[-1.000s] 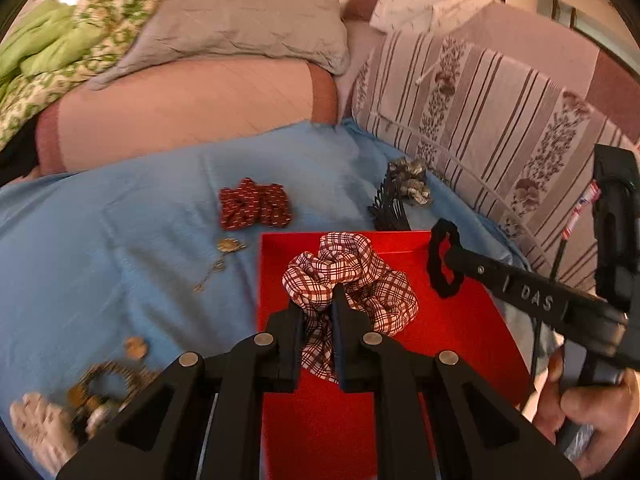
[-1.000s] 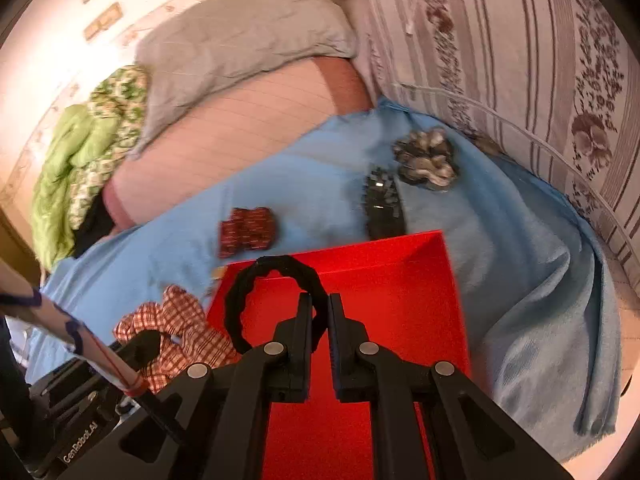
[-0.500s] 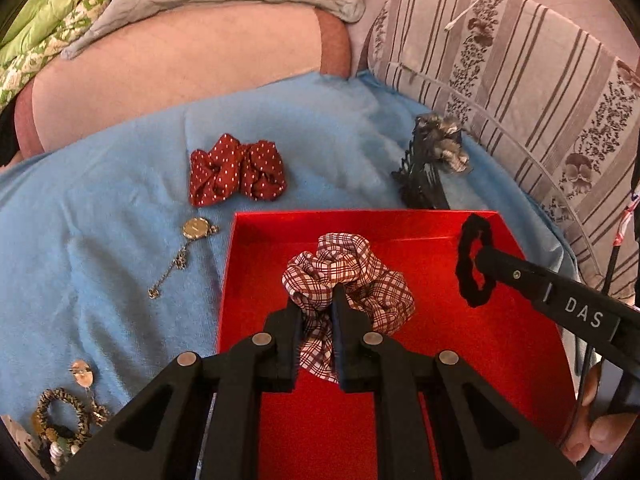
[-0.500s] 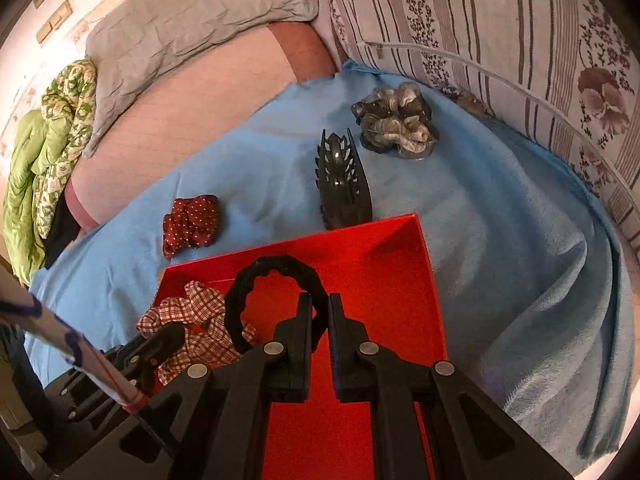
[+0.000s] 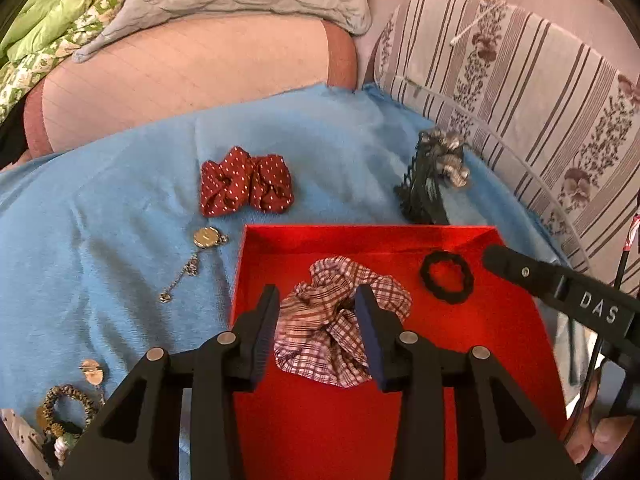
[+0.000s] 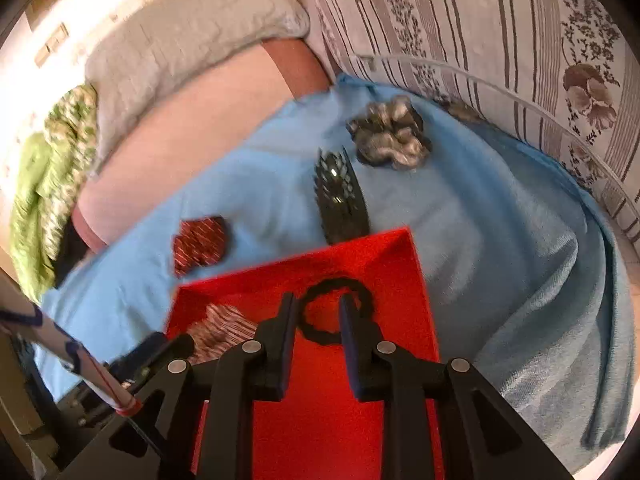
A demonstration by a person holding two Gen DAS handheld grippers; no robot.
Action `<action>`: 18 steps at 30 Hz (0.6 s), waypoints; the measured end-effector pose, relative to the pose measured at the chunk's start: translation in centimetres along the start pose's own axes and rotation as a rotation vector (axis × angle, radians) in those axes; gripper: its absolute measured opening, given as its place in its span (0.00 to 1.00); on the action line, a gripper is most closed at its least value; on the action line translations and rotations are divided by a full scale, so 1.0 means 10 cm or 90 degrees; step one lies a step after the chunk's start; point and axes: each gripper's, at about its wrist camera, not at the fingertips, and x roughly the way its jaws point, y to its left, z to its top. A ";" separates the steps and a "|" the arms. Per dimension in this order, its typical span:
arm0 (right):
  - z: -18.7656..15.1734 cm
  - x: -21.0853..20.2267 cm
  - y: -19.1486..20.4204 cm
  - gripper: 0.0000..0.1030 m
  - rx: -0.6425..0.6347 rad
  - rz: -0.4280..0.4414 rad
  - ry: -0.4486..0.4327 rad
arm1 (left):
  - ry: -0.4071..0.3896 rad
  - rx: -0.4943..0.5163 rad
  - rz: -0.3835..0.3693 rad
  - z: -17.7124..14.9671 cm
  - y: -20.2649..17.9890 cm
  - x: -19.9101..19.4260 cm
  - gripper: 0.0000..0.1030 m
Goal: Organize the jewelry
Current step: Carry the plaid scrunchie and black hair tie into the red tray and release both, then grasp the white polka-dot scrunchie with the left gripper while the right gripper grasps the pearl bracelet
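Observation:
A red tray (image 5: 500, 332) lies on a blue blanket (image 5: 120, 220). A plaid scrunchie (image 5: 320, 332) lies loose in the tray between the jaws of my open left gripper (image 5: 318, 300). A black hair tie (image 5: 447, 277) lies in the tray's far right part. In the right wrist view the tray (image 6: 396, 252) shows the black hair tie (image 6: 362, 294) loose just beyond my open right gripper (image 6: 318, 308), and the plaid scrunchie (image 6: 224, 326) at its left.
On the blanket lie a red dotted scrunchie (image 5: 244, 186), a pocket watch on a chain (image 5: 206, 238), a black claw clip (image 5: 420, 184), a grey scrunchie (image 6: 390, 134) and small pieces at the near left (image 5: 68, 404). Pillows (image 5: 520, 80) ring the back and right.
Both grippers have opened. The plaid scrunchie and the black hair tie have dropped from their jaws into the red tray.

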 end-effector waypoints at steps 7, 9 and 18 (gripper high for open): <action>0.03 -0.21 0.14 0.23 -0.006 0.029 -0.052 | -0.049 -0.009 -0.008 0.00 0.07 -0.40 0.37; 0.01 -0.22 0.20 0.23 -0.014 0.040 -0.053 | -0.063 -0.014 -0.010 -0.05 0.11 -0.54 0.37; -0.24 -0.36 0.74 0.23 -0.105 0.095 -0.057 | -0.095 -0.033 0.001 -0.30 0.47 -1.05 0.38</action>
